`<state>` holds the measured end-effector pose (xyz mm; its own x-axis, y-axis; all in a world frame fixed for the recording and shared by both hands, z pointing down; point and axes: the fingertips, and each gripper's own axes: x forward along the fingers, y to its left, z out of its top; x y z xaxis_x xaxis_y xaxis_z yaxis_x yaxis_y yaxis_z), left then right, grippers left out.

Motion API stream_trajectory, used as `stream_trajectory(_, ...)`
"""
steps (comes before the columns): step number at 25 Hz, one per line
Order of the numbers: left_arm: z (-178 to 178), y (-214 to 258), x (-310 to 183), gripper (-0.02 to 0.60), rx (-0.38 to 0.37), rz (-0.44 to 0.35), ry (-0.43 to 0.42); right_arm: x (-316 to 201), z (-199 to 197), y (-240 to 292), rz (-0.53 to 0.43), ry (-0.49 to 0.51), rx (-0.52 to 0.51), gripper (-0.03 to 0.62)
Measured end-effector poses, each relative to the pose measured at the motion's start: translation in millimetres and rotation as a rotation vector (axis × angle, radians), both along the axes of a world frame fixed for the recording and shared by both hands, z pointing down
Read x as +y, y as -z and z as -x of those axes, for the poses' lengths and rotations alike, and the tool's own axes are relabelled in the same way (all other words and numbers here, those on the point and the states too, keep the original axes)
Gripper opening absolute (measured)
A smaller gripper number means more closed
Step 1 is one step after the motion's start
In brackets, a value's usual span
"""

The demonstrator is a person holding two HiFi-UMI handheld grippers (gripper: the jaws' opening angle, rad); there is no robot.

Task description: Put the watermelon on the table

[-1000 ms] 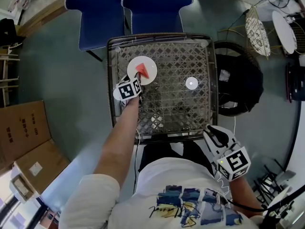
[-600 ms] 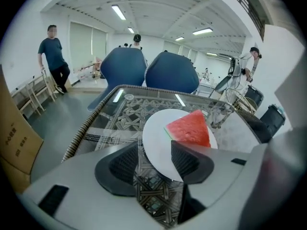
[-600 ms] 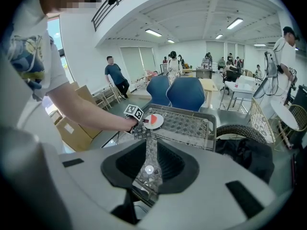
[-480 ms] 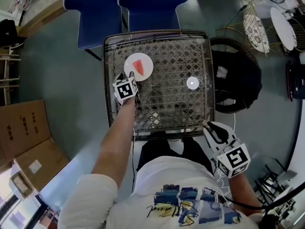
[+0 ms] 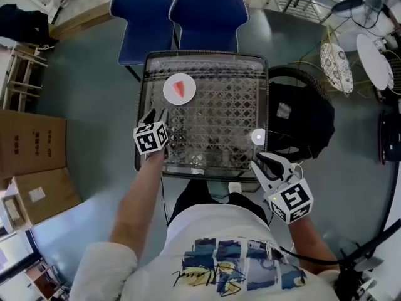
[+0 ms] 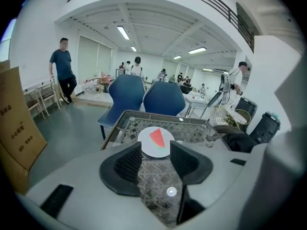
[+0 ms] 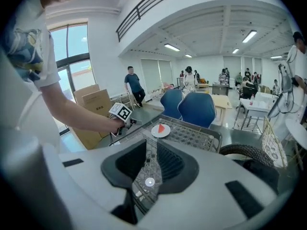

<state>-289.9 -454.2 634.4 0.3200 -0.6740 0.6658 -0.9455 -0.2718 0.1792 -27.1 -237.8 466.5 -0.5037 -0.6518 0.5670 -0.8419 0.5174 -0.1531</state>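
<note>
A red watermelon slice lies on a white plate at the far left of the glass-topped lattice table. My left gripper hovers at the table's left edge, nearer me than the plate, open and holding nothing. The left gripper view looks between the parted jaws of that gripper at the watermelon slice on its plate. My right gripper stands open over the table's near right corner. In the right gripper view the slice sits far beyond the right gripper.
A small white disc lies near the table's right edge. Two blue chairs stand behind the table. A black bag on a round wicker seat is to the right, cardboard boxes to the left. People stand far off.
The left gripper, at the plate with the watermelon a second ago, has let go and drawn back toward me along the left edge. The right gripper rose to the table's near right corner.
</note>
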Motion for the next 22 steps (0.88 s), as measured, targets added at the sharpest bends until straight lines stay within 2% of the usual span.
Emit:
stream_trajectory(1, -2, 14, 15, 0.184, 0.019, -0.007, 0.005, 4, -3, 4, -0.015, 0.023, -0.009, 0.074)
stream_trajectory(5, -26, 59, 89, 0.019, 0.101, -0.013, 0.005, 29, -16, 19, -0.062, 0.125, -0.034, 0.069)
stream_trajectory(6, -34, 70, 108, 0.009, 0.136, -0.019, 0.004, 36, -17, 21, -0.073, 0.160, -0.035, 0.062)
stream_trajectory(9, -56, 108, 169, 0.009, 0.240, -0.047, 0.001, 58, -14, 23, -0.103, 0.278, -0.049, 0.034)
stream_trajectory(13, -87, 162, 257, 0.009, 0.322, -0.107, -0.057, 96, -9, 22, -0.100, 0.396, -0.058, 0.017)
stream_trajectory(18, -111, 213, 345, 0.009, 0.349, -0.140, -0.168, 137, 15, 35, -0.123, 0.495, -0.068, 0.011)
stream_trajectory(22, -122, 242, 389, 0.009, 0.370, -0.173, -0.242, 165, 36, 47, -0.156, 0.547, -0.064, 0.011)
